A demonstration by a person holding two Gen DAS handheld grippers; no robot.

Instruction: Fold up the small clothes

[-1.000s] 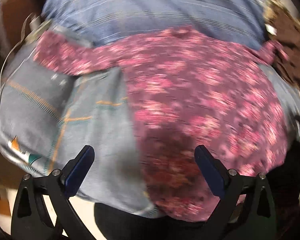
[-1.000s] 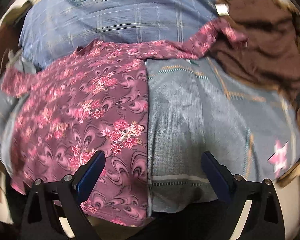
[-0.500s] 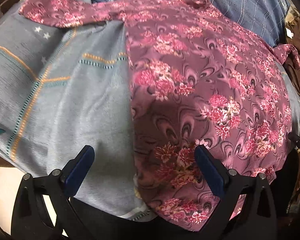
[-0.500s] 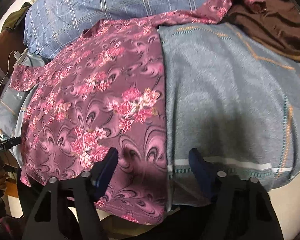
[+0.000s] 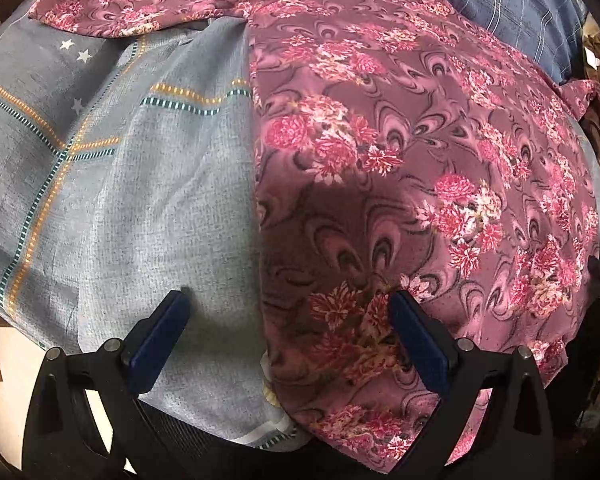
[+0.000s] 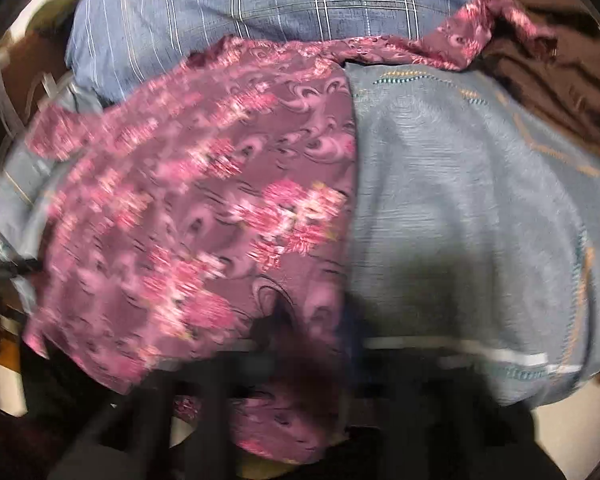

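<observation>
The left gripper [image 5: 286, 330] hangs with jaws wide over the near hem of the floral top [image 5: 400, 168], straddling its left edge, nothing pinched. The right gripper [image 6: 312, 344] is blurred, but its jaws look closed on the hem at the top's right edge. The top lies spread flat on a grey sheet [image 5: 148, 208], sleeves out to both sides, so no fold looks made yet; all of it is left. The hem hangs over the sheet's near edge. A blue cushion [image 6: 260, 8] borders the collar and a brown cloth [image 6: 560, 80] crowds one sleeve, limiting room.
</observation>
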